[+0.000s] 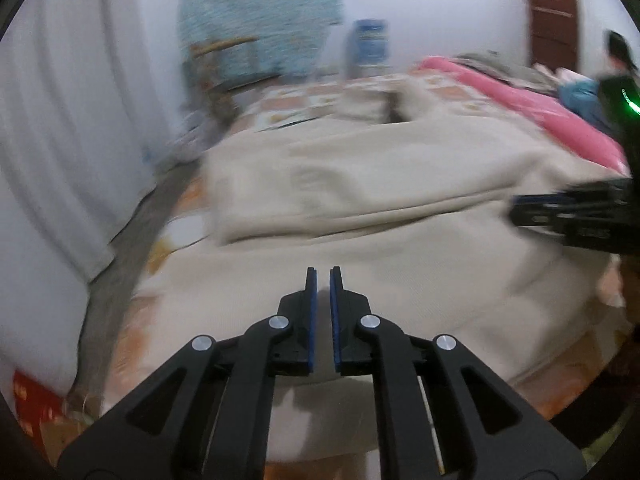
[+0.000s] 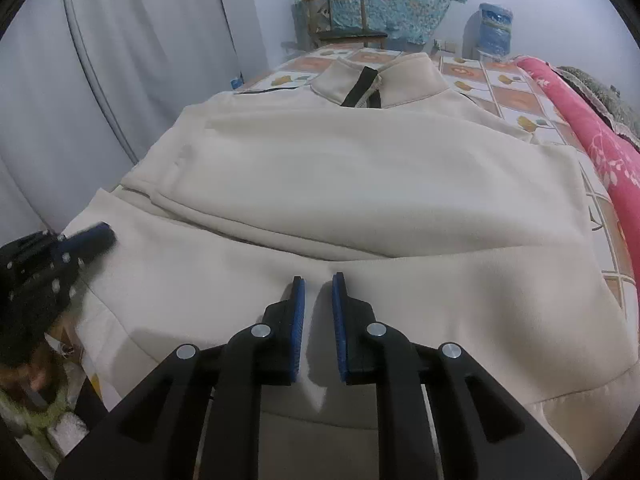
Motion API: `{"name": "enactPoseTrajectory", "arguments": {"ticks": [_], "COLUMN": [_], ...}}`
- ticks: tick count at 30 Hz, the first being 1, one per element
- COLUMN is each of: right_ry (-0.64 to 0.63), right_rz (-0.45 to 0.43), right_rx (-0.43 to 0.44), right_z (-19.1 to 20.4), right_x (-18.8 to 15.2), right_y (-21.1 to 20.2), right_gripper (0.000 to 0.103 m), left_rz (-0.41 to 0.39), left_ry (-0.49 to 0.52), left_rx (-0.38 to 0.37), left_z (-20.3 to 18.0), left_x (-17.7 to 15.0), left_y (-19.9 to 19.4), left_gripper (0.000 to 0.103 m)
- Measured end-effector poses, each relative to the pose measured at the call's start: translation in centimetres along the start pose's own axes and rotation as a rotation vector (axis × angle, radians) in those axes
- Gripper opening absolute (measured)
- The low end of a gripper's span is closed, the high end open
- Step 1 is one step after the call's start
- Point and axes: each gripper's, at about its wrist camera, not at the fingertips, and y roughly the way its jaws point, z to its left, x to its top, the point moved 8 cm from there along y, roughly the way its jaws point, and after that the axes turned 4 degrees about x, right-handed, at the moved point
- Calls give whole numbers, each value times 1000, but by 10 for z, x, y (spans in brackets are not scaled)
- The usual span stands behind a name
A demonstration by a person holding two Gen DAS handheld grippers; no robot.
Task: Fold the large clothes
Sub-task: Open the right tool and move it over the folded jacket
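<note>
From my left wrist the picture is smeared, but I see a bed [image 1: 304, 100] with an orange-and-white tiled sheet, a pale curtain [image 1: 60, 120] on the left, a pink quilt [image 1: 520, 96] along the right side and a blue patterned cloth [image 1: 260, 16] hanging on the far wall. One cream jacket [image 1: 380, 184] lies spread over the bed, under and beyond my left gripper [image 1: 323, 276], whose blue pads stand a narrow slit apart with nothing between them. My right gripper [image 1: 520, 210] enters from the right, over the jacket's right part; I cannot tell how it stands from here.

From my right wrist the view is sharp: the same jacket lies flat, collar [image 2: 380, 80] at the far end, one sleeve folded across the body. My right gripper [image 2: 319, 284] hovers above the near hem, released, pads apart and empty. The left one sits at the jacket's left edge. One wooden chair [image 2: 340, 20] and one blue water bottle [image 2: 494, 28] stand by the far wall.
</note>
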Motion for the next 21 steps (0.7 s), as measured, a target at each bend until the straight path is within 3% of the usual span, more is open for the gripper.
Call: {"name": "enactPoseTrajectory", "arguments": {"ticks": [2, 4, 7, 10, 15, 17, 18, 21], "right_ry": [3, 3, 4, -27, 7, 108, 146, 233], "right_rz": [-4, -6, 6, -46, -71, -47, -37, -99], "right_rx": [-4, -4, -9, -51, -228, -302, -310, -217], "right_z": [1, 0, -4, -9, -54, -90, -102, -116], "right_x": [0, 1, 5, 5, -16, -34, -42, -50], "right_y": [0, 2, -3, -27, -69, -75, -73, -74], "right_gripper": [13, 13, 13, 14, 16, 16, 16, 16], "left_rz": [68, 44, 45, 39, 32, 30, 29, 33], "left_ry": [-75, -134, -125, -107, -85, -86, -85, -81], "left_rx": [62, 43, 68, 92, 112, 106, 104, 104], "left_z": [36, 53, 62, 60, 58, 57, 56, 56], "left_x": [-15, -18, -20, -21, -21, -20, -19, -19], "left_y": [16, 14, 14, 13, 11, 11, 12, 13], "left_gripper": [9, 9, 9, 9, 9, 9, 9, 9]}}
